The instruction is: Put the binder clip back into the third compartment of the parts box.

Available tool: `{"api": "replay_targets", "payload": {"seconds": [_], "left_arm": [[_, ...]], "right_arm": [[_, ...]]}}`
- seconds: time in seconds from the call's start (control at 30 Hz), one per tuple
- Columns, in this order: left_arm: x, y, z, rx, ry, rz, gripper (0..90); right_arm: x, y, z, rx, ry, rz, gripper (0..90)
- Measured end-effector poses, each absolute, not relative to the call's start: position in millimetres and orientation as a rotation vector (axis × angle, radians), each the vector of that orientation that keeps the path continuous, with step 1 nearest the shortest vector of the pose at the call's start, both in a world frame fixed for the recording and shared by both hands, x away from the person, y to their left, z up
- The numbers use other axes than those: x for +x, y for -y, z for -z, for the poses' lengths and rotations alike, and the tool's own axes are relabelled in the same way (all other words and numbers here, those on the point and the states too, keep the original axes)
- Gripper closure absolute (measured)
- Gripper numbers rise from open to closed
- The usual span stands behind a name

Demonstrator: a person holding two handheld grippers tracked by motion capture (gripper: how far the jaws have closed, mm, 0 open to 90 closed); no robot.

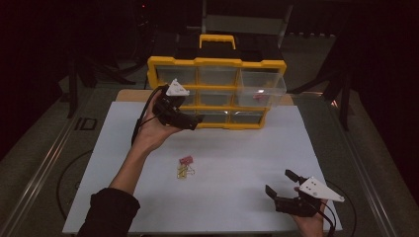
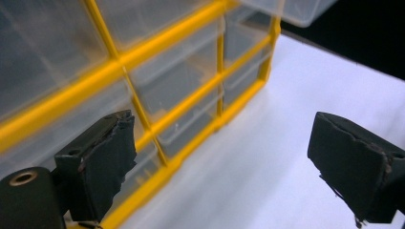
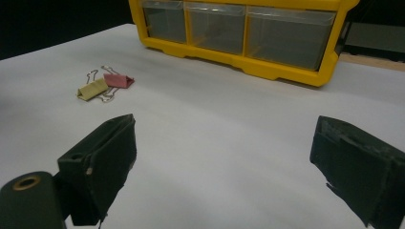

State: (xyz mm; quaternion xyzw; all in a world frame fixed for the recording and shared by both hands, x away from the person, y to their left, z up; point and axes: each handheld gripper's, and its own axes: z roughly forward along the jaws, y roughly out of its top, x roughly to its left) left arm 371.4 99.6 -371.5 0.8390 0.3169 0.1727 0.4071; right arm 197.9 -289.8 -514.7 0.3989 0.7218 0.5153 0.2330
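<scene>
A yellow organizer (image 1: 217,63) with clear drawers stands at the back of the white mat. Its right middle drawer (image 1: 262,83) is pulled out, with something small and red (image 1: 258,97) inside. My left gripper (image 1: 196,120) is held level in front of the bottom-left drawers, open with nothing between its fingers. In the left gripper view the left gripper (image 2: 219,143) has the organizer's frame (image 2: 143,124) close beside one jaw. A pink binder clip (image 1: 186,159) and a yellow one (image 1: 183,171) lie mid-mat. My right gripper (image 1: 279,181) rests open near the front right, empty (image 3: 222,157), with both clips (image 3: 92,89) ahead on its left.
The white mat (image 1: 237,197) covers the table's middle, with bare paper between the clips and the right gripper. The pulled-out drawer (image 2: 296,9) overhangs the mat on the organizer's right. A black carry handle area and dark stands sit behind the organizer.
</scene>
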Motion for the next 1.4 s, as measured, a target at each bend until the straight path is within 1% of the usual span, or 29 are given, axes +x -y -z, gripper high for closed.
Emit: {"api": "replay_targets", "payload": {"seconds": [0.1,0.13,0.37,1.07,1.37,1.4], "left_arm": [[369.6,-100.3,374.3,2.116,-0.8,-0.427,10.4],[363.3,-101.7,383.9,2.137,-0.788,-0.418,10.7],[354.0,-104.0,406.0,2.177,-0.786,-0.398,12.2],[341.9,-124.5,469.8,2.221,-0.892,-0.291,16.0],[339.8,-123.7,490.1,2.261,-0.91,-0.253,19.8],[339.4,-123.3,493.2,2.269,-0.91,-0.249,21.5]], "right_arm": [[197.7,290.0,514.5,1.096,-1.982,-1.416,8.3],[197.6,290.2,514.5,1.099,-1.981,-1.419,8.3],[197.6,290.0,514.5,1.096,-1.983,-1.418,8.3],[197.5,290.0,514.5,1.099,-1.982,-1.418,8.3],[197.7,290.0,514.6,1.101,-1.982,-1.414,8.3],[197.6,290.2,514.5,1.104,-1.98,-1.415,8.3]]}}
